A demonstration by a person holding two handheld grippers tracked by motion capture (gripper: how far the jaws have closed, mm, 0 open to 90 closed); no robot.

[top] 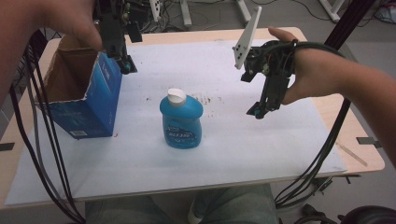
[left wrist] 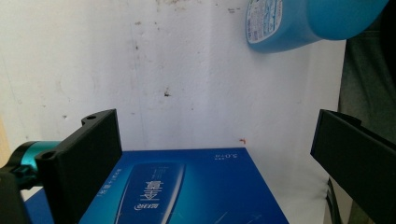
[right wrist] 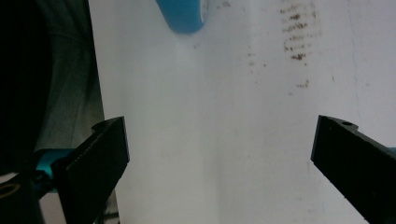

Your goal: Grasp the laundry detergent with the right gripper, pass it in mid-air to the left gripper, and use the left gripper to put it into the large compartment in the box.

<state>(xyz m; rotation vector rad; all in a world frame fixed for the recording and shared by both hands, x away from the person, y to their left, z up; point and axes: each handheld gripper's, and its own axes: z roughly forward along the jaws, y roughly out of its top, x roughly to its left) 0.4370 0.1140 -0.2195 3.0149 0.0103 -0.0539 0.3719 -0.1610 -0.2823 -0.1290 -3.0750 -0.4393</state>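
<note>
item: blue bottle point(top: 181, 122), glossy moulded plastic, squat and rounded with sloping shoulders, white flip cap point(top: 176, 95) at the top and a printed label on the front. it stands upright on the white board point(top: 140, 158), between the two grippers and nearer the person than either, well apart from both. in the left gripper view its lower body and part of the label point(left wrist: 264, 21) come in at the upper right, cut off by the frame; in the right gripper view a rounded blue edge point(right wrist: 182, 16) shows at the top, the rest out of frame.

item: blue carton point(top: 95, 100), printed card outside, raw brown card inside, box-shaped, top flaps open. it stands just below the left gripper point(top: 126, 65), whose tips hang at the carton's near upper edge; whether they touch it cannot be told. in the left gripper view a glossy printed face point(left wrist: 187, 186) lies between and beneath the jaws, its lettering partly hidden by one jaw.

item: left gripper, black flat-faced jaws, teal fitting; jaws stand wide apart, nothing clamped.

item: right gripper point(top: 258, 111), black frame, pale three-cornered plate on top, held in a hand point(top: 313, 74), tips pointing down above bare board; jaws spread wide, nothing between them.

item: white board, matt, scuffed, with small brown specks point(right wrist: 294, 42) beyond the right gripper.
</note>
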